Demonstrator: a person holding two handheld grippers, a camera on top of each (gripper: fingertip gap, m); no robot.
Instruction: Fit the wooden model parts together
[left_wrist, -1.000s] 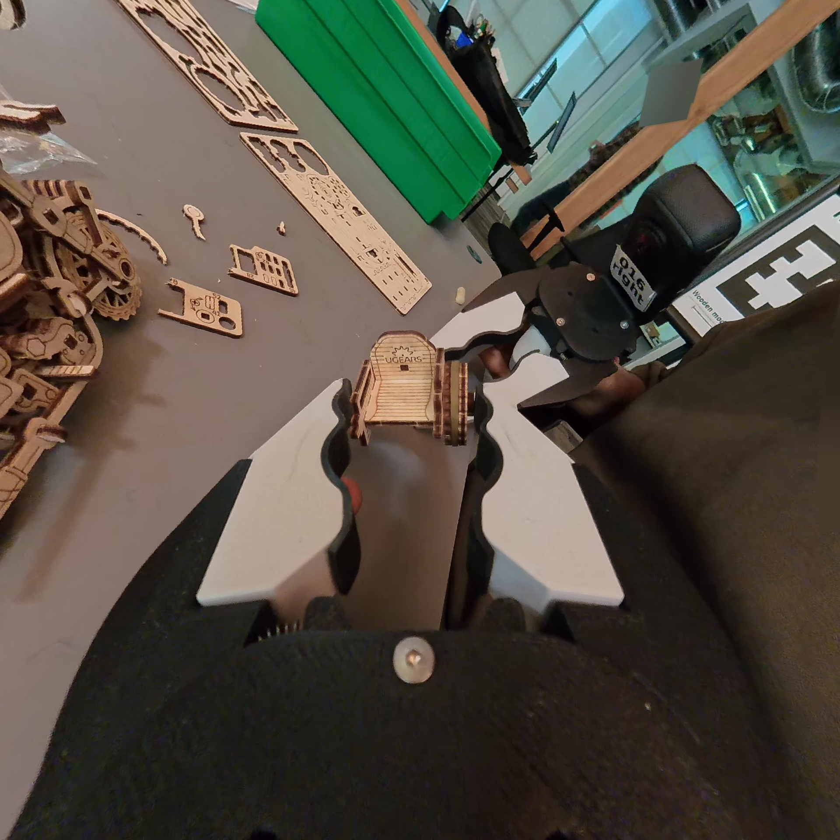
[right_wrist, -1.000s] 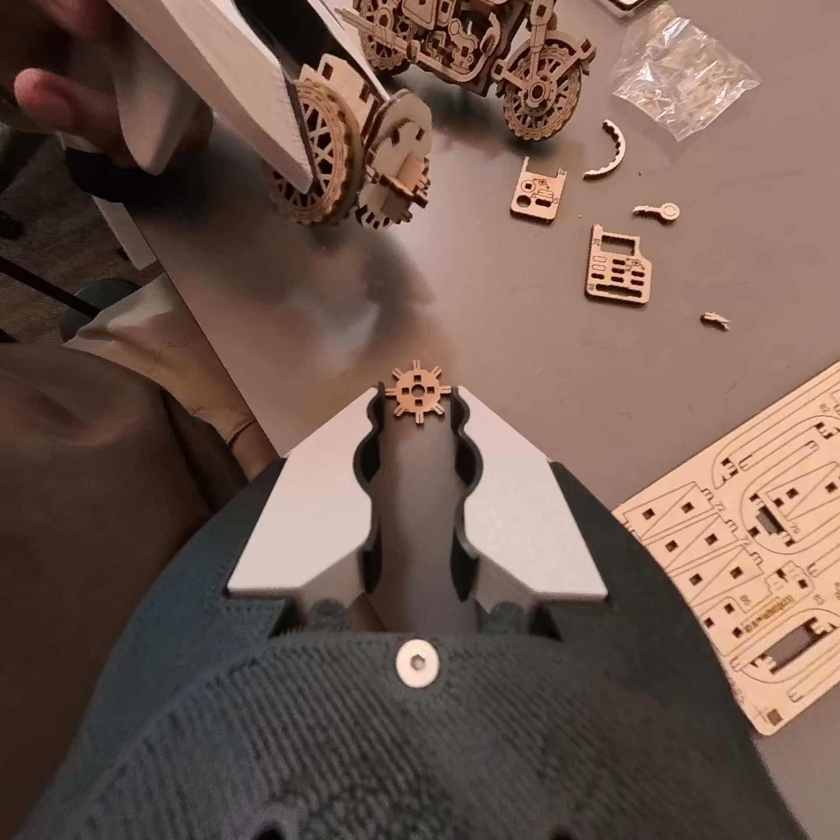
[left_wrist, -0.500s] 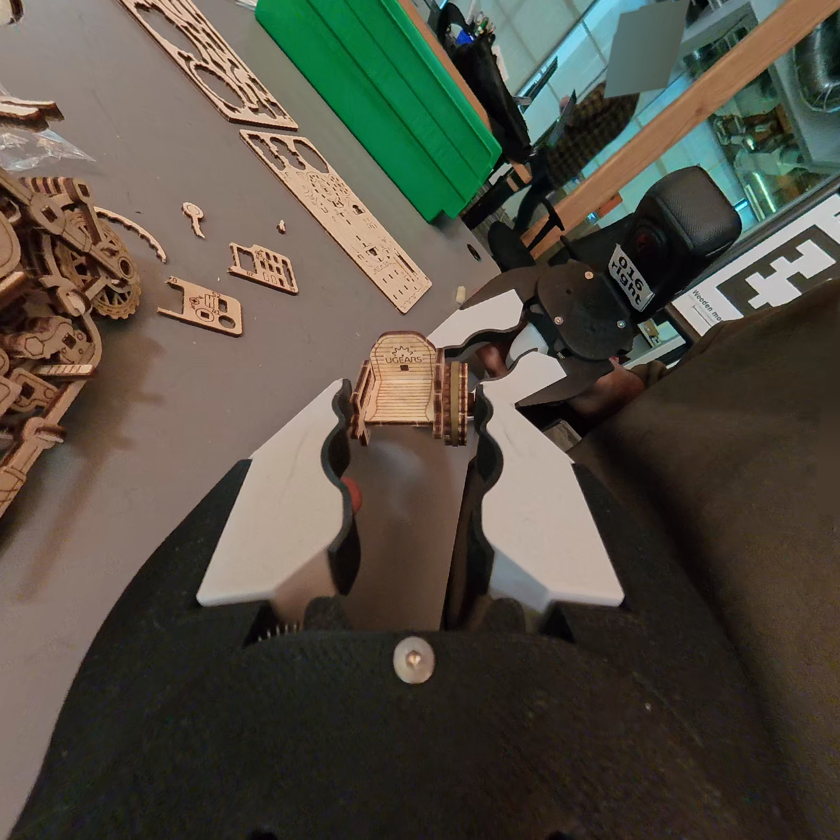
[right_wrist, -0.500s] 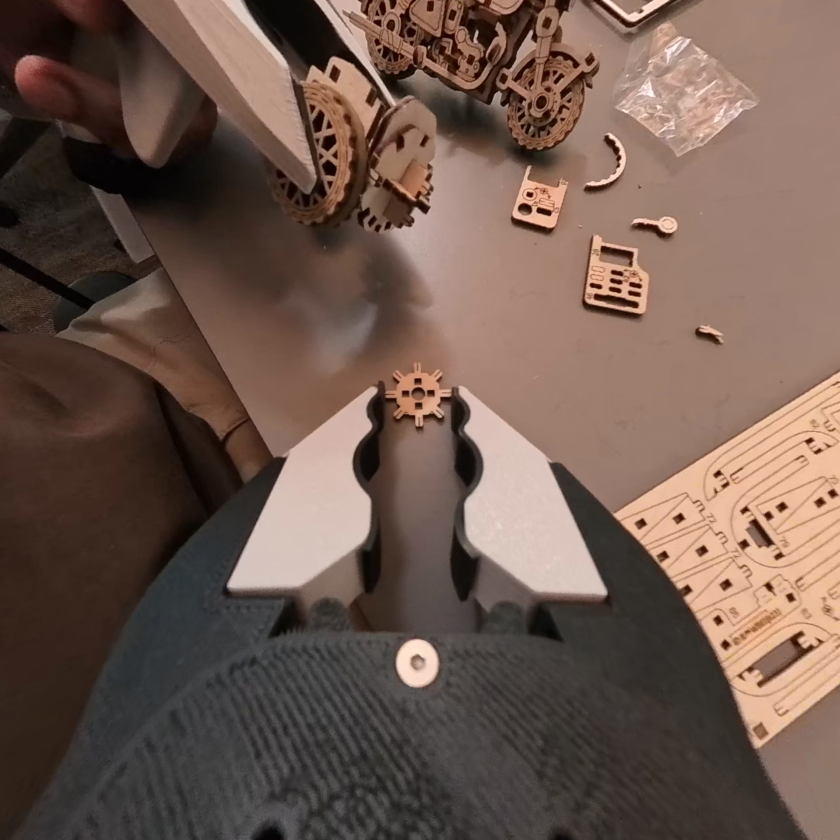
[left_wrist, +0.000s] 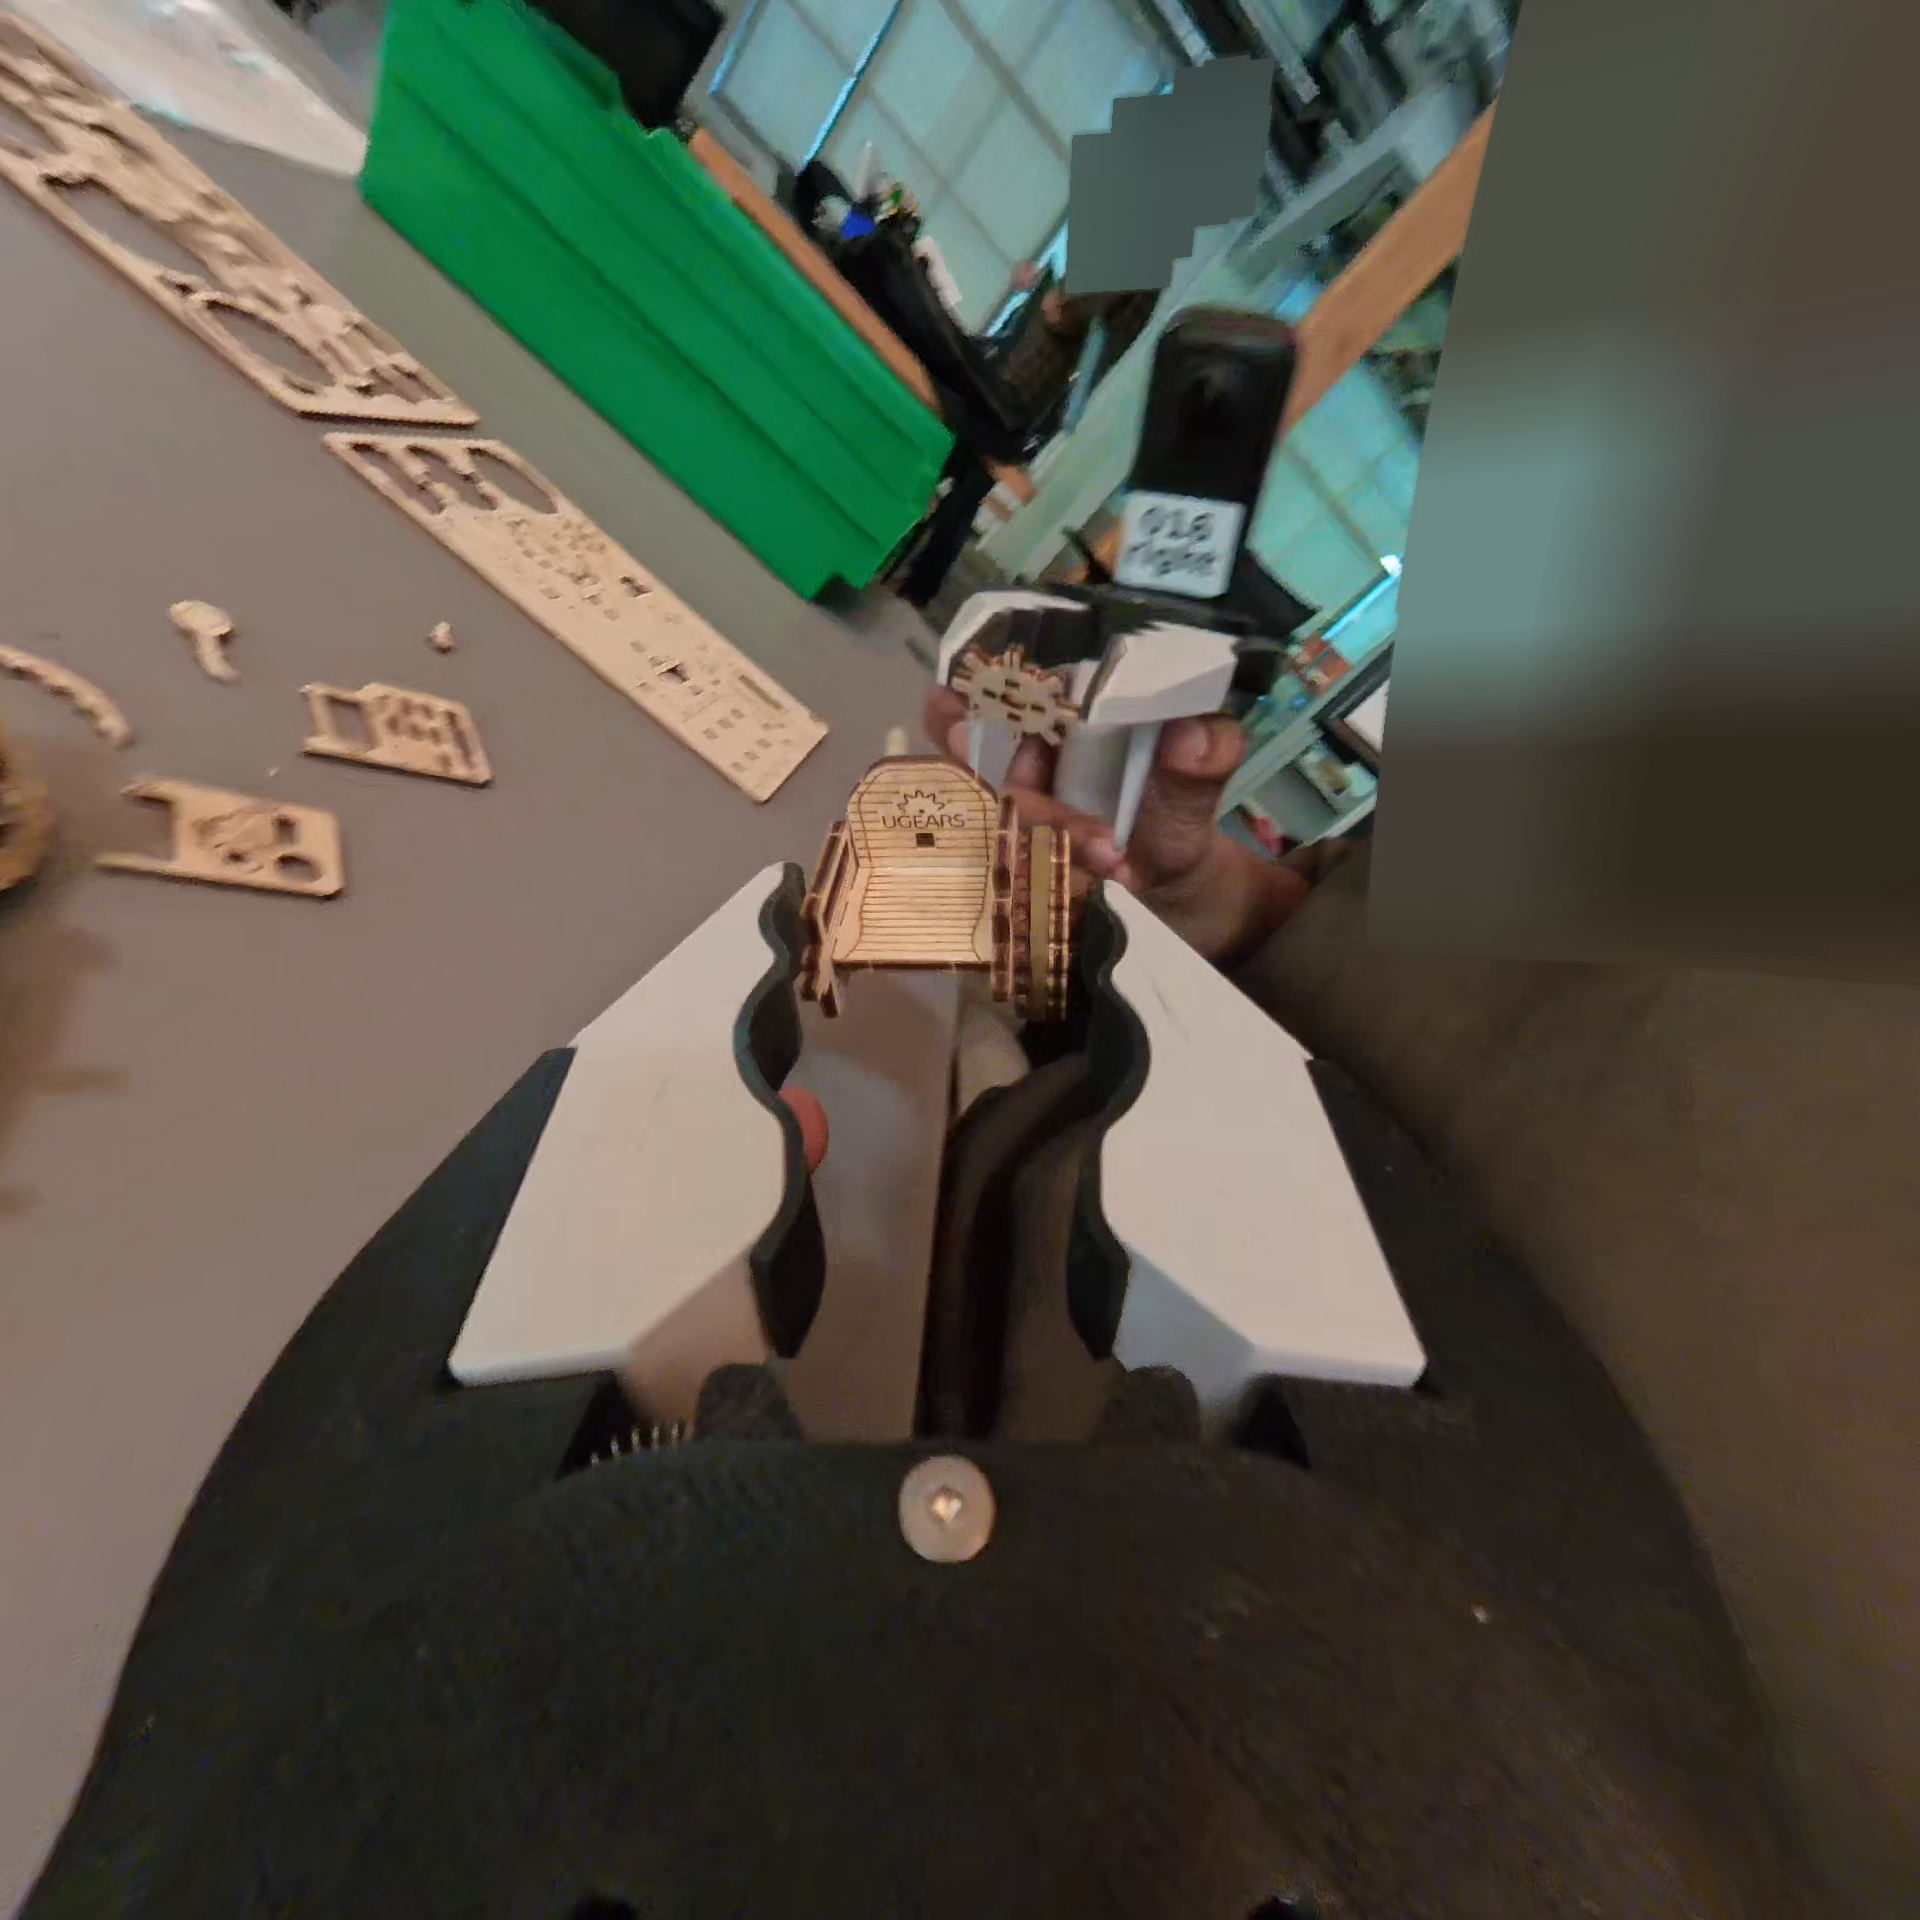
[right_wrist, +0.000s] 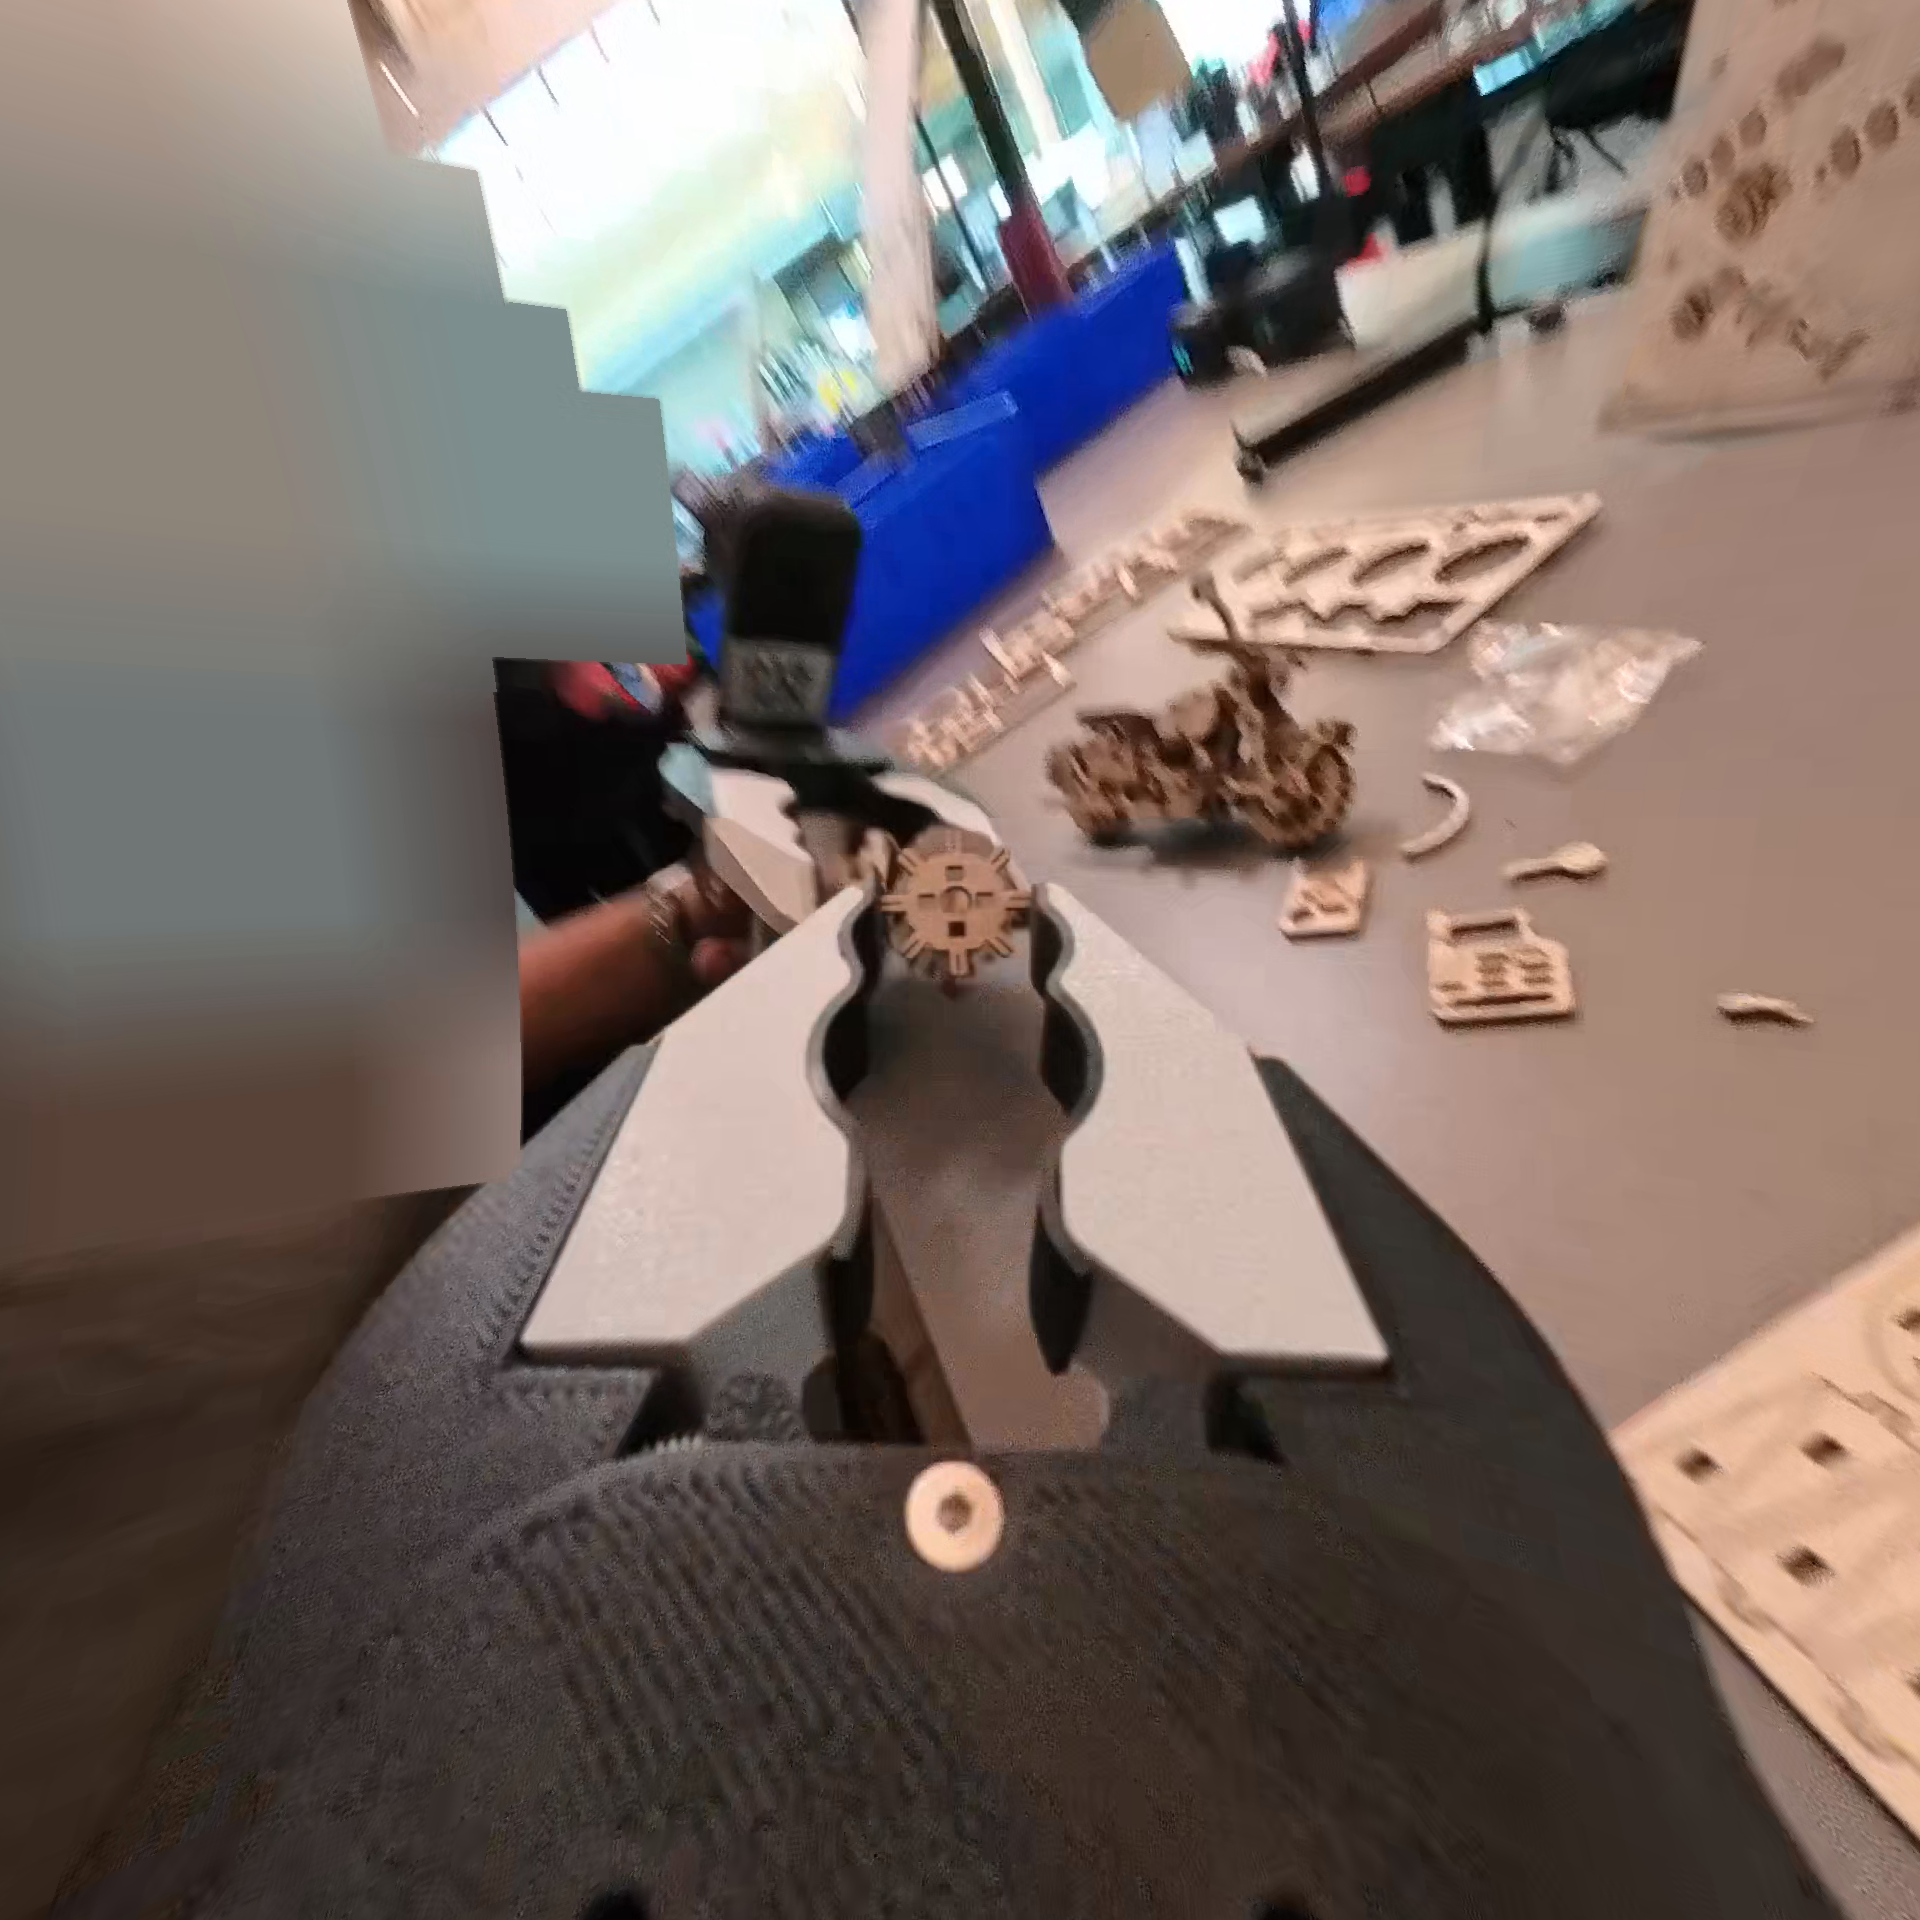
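My left gripper (left_wrist: 940, 914) is clamped on the small wooden seat assembly (left_wrist: 928, 902), held upright above the grey table (left_wrist: 260, 1039) with its curved back away from my camera and its wheel against the right finger. My right gripper (right_wrist: 951, 925), fingers close together, pinches the spoked wooden hub (right_wrist: 954, 914) flat-on to its camera. A second ago the right gripper looked down at the table off to the side; now it has swung up to face the seat, the hub just beyond its back.
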